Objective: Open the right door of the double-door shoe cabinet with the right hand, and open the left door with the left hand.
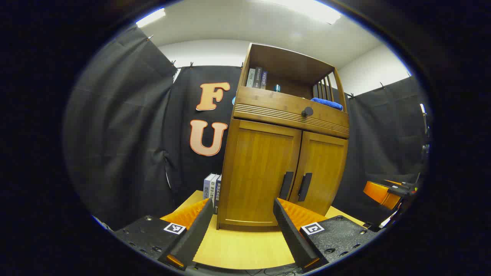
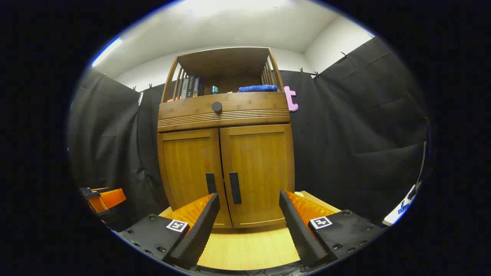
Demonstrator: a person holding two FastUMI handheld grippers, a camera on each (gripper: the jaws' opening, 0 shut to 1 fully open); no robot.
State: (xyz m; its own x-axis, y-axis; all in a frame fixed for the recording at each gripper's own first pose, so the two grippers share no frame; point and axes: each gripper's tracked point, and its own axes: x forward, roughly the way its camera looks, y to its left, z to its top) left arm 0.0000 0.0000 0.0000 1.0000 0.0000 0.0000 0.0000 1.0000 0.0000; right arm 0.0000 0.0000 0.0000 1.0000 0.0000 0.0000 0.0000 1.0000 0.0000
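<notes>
The wooden shoe cabinet (image 1: 284, 153) stands on a light table, both doors shut. In the left gripper view, the left door (image 1: 257, 168) and right door (image 1: 326, 168) carry dark vertical handles (image 1: 286, 185) side by side at the middle seam. My left gripper (image 1: 243, 207) is open, a short way in front of the left door, holding nothing. In the right gripper view, the right door (image 2: 262, 165) and its handle (image 2: 234, 188) lie just ahead of my open, unloaded right gripper (image 2: 249, 199). The left door (image 2: 188, 168) is beside it.
Above the doors is a drawer with a round black knob (image 1: 307, 112). The open shelf above holds books (image 1: 256, 78) and a blue cloth (image 1: 327, 103). More books (image 1: 212, 188) stand left of the cabinet. The right gripper (image 1: 387, 189) shows at the right edge, and the left gripper (image 2: 103, 197) at the other view's left edge.
</notes>
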